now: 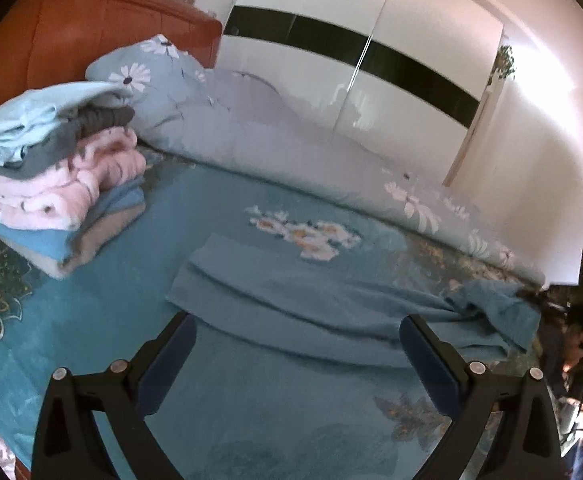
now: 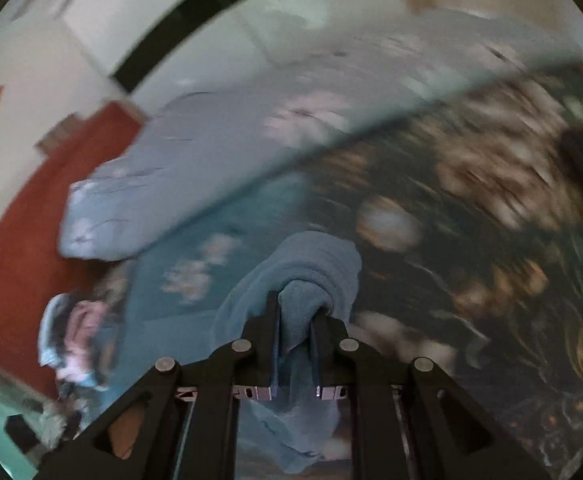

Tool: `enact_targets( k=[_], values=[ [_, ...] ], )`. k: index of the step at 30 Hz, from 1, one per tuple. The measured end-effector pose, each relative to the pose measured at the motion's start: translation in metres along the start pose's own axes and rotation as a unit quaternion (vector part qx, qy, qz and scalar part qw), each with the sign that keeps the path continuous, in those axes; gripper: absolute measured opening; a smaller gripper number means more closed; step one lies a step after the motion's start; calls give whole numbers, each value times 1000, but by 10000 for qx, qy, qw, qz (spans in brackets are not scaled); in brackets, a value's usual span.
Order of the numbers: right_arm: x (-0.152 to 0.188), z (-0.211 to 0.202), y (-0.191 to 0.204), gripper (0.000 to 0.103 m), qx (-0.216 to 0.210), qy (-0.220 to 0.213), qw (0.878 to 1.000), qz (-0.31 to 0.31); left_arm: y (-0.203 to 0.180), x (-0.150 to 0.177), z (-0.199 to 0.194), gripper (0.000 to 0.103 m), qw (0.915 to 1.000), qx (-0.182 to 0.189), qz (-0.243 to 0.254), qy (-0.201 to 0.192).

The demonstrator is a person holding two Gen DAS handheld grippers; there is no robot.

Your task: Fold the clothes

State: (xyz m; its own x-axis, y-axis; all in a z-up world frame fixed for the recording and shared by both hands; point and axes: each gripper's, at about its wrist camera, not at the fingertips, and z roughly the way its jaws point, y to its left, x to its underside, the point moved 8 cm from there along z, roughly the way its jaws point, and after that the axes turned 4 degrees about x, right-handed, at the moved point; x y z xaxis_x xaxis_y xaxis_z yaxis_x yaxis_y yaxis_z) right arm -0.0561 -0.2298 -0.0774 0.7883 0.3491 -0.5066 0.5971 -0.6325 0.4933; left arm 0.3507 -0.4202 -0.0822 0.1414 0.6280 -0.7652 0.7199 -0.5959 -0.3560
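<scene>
A blue-grey garment [image 1: 311, 304] lies spread and wrinkled on the teal floral bed sheet [image 1: 91, 320]. My left gripper [image 1: 297, 336] is open and empty, just in front of the garment's near edge. My right gripper [image 2: 296, 312] is shut on a bunched end of the same blue garment [image 2: 311, 264], which drapes over and below its fingers. The right gripper also shows in the left wrist view [image 1: 559, 300] at the garment's right end. The right wrist view is motion-blurred.
A stack of folded clothes [image 1: 51, 184], light blue, grey, pink and blue, sits at the left by the orange headboard [image 1: 91, 28]. A floral pillow [image 1: 159, 72] and a pale duvet [image 1: 291, 152] lie along the back. A white wardrobe [image 1: 351, 40] stands behind.
</scene>
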Motion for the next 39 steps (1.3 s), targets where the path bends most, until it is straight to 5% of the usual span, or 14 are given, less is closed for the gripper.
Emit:
enact_targets(
  k=[4,14,16,18,22,25,31,37,39],
  values=[
    [17,13,-65,13,63,207,9969,761,11,8,15,103,9996,-122,-151,227],
    [48,12,-82,21,-179,426,9952,861,77,17,47,103,9884,-594,-1188,736],
    [55,1,-84,51,-143,364,9966,722,82,18,50,103,9870,-591,-1275,774],
    [56,-15,-91,65,133,124,9986,506,88,19,54,103,9856,-580,-1368,812],
    [47,-56,-93,65,781,-448,9959,25,90,19,61,103,9845,-631,-1428,794],
    [49,-54,-47,65,845,-461,9902,-1008,81,21,67,103,9852,-642,-1371,801],
    [79,20,55,65,998,-38,9545,-2809,59,28,67,103,9883,-471,-1191,823],
    [82,54,51,62,1942,28,9277,-3190,56,32,59,103,9909,-515,-1037,688],
    [76,50,42,45,2017,4,9298,-3079,58,34,60,103,9903,-507,-1095,684]
  ],
)
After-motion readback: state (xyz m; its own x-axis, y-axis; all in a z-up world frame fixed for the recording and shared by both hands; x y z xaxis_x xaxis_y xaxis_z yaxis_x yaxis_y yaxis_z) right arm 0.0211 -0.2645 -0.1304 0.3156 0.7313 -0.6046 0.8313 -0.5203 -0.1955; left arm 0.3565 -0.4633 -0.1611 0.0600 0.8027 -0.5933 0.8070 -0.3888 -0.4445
